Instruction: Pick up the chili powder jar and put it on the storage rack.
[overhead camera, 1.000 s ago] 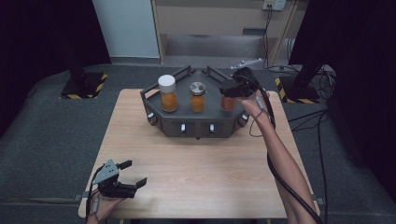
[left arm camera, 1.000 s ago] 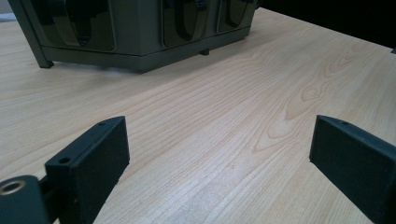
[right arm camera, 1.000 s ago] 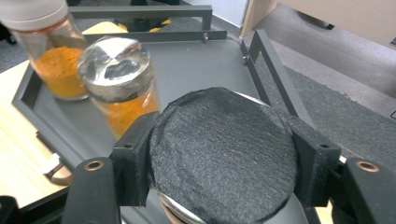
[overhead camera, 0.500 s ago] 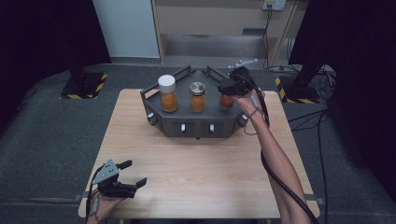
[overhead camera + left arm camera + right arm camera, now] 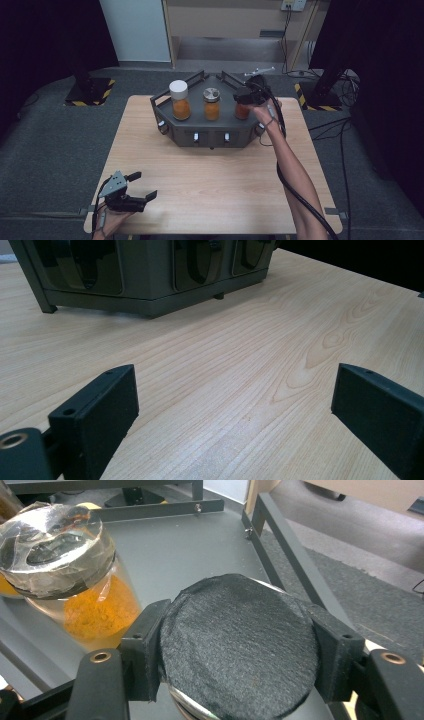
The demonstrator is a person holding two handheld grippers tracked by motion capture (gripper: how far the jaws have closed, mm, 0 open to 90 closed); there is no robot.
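Observation:
On a dark grey tray stand (image 5: 210,137) are three jars of orange powder. One has a white lid (image 5: 179,99), the middle one a foil-covered lid (image 5: 211,103). My right gripper (image 5: 245,96) is shut on the black lid of the third jar (image 5: 242,112) at the tray's right end. In the right gripper view both pads press the sides of that round black lid (image 5: 240,645), with the foil-lidded jar (image 5: 55,545) just left of it. My left gripper (image 5: 143,185) is open and holds nothing, low over the table's front left corner. Its jaws (image 5: 235,395) stand wide over bare wood.
The wooden table (image 5: 220,190) has free room between the tray and the front edge. The tray has raised rails (image 5: 295,550) at its back and sides. Black stands and cables lie on the grey floor around the table.
My right gripper has come down a little and shifted slightly left with the black-lidded jar, closer to the tray. The left gripper has stayed where it was.

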